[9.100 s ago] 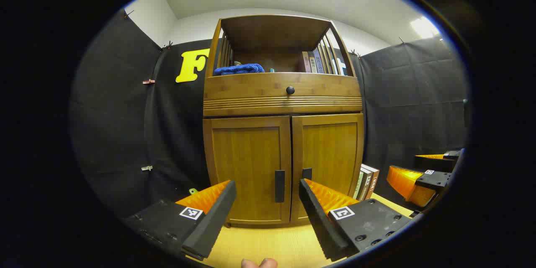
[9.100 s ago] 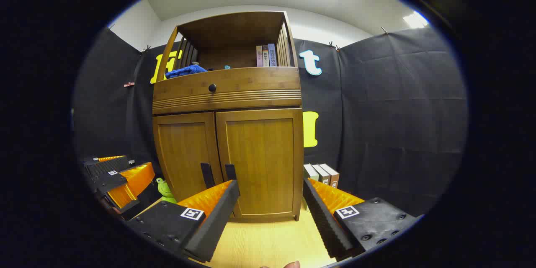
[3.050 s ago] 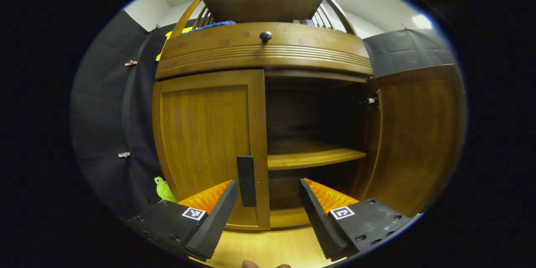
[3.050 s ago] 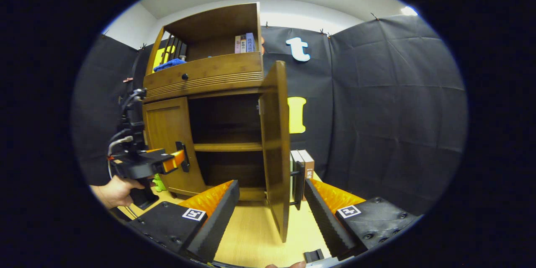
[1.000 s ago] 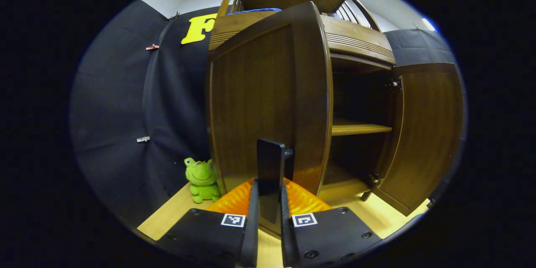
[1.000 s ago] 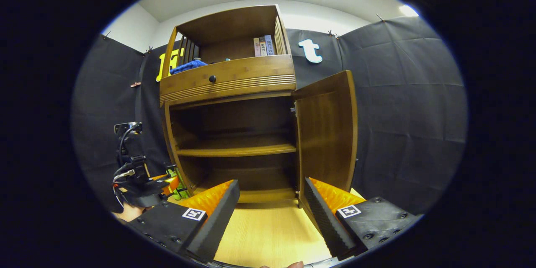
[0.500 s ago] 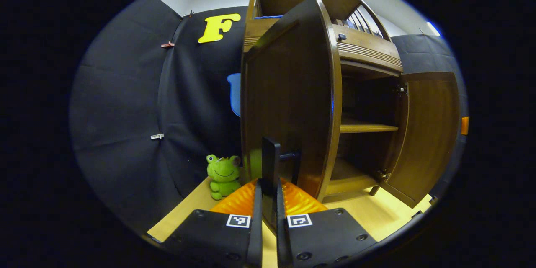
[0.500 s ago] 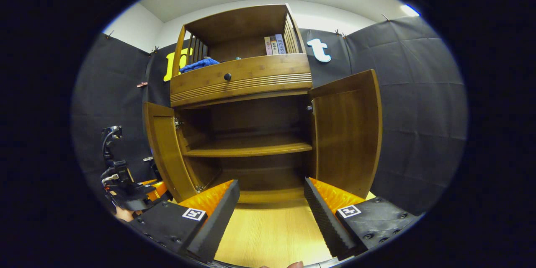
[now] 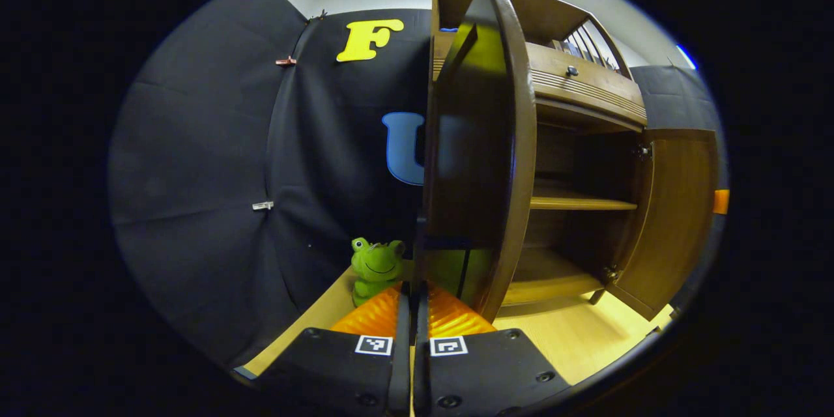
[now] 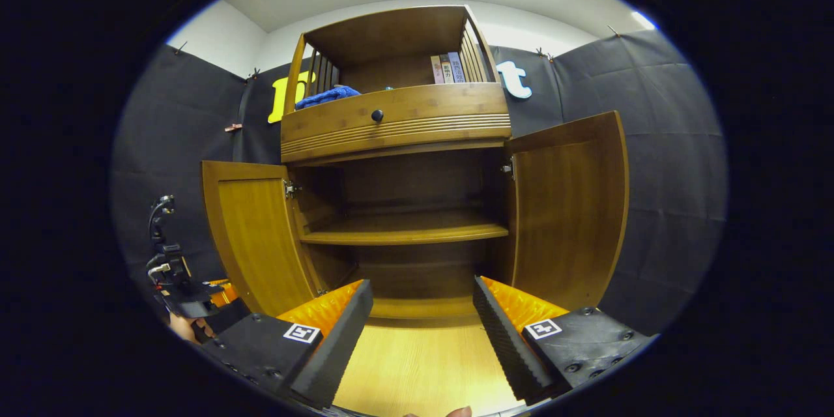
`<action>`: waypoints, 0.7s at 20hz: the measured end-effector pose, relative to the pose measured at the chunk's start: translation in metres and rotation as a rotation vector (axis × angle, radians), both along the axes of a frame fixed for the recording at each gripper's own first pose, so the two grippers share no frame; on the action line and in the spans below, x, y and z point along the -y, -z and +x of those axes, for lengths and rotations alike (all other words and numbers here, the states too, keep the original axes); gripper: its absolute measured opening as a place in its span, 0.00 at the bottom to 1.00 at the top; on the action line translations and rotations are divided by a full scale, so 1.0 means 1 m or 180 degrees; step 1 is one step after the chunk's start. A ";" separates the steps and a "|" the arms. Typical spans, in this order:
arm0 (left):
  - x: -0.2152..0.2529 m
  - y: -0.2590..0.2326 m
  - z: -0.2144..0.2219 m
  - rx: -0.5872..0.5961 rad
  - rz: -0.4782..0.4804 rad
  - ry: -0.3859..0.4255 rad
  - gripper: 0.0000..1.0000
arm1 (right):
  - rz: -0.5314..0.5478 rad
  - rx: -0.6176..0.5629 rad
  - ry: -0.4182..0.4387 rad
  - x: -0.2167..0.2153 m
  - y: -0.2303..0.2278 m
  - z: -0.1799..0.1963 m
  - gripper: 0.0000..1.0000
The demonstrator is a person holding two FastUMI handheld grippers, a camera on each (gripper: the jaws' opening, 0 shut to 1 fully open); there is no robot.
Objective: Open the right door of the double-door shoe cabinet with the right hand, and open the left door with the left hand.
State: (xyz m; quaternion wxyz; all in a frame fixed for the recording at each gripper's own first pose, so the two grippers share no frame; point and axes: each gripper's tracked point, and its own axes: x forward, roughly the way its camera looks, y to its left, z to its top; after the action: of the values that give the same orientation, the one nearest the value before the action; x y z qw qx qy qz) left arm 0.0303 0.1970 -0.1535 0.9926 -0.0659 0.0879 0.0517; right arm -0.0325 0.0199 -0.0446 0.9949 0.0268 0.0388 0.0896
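- The shoe cabinet (image 10: 397,124) is seen standing on a light wooden floor (image 10: 423,371) against the black booth wall, with both lower doors swung open.
- The left door (image 10: 257,238) is seen in the right gripper view turned far out to the left; in the left gripper view the left door (image 9: 475,143) is seen almost edge-on, just in front of the camera.
- The door handle (image 9: 420,254), a dark upright bar on the outer face of the left door, is clamped between the two fingers of the left gripper (image 9: 412,313), whose jaws are drawn almost together around it.
- The right door (image 10: 567,208) is turned out to the right, and its inner face is shown in both views.
- The right gripper (image 10: 422,313) is held in front of the open cabinet with its jaws spread wide, and nothing is held between them.
- Inside the cabinet one shelf (image 10: 404,231) is seen across the middle, and the bottom board below it.
- Above the doors a drawer front with a small dark knob (image 10: 376,115) is seen.
- In the open top compartment a blue cloth (image 10: 326,96) is laid at the left and some books (image 10: 446,69) are stood upright at the right.
- A green frog toy (image 9: 374,267) is placed on the floor near the cabinet, beside the left door.
- At the left edge of the right gripper view the left gripper (image 10: 189,300) is seen farther off, with part of a hand (image 10: 186,329) under it.
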 end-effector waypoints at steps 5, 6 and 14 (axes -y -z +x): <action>-0.011 0.001 -0.003 0.0002 -0.0114 0.0126 0.08 | 0.0012 -0.0002 0.0044 0.004 -0.003 -0.001 0.98; -0.011 0.002 -0.005 0.0006 -0.0088 0.0119 0.08 | 0.0014 -0.0005 0.0057 0.005 -0.003 -0.001 0.98; -0.026 -0.004 -0.044 -0.0006 0.0198 -0.0161 0.36 | 0.0028 -0.0051 0.0086 0.022 0.001 -0.007 1.00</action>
State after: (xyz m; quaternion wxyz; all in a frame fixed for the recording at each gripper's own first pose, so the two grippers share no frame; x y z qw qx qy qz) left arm -0.0141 0.2231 -0.1495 0.9924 -0.0372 0.0856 0.0796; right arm -0.0399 -0.0019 -0.0457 0.9955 0.0325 0.0460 0.0761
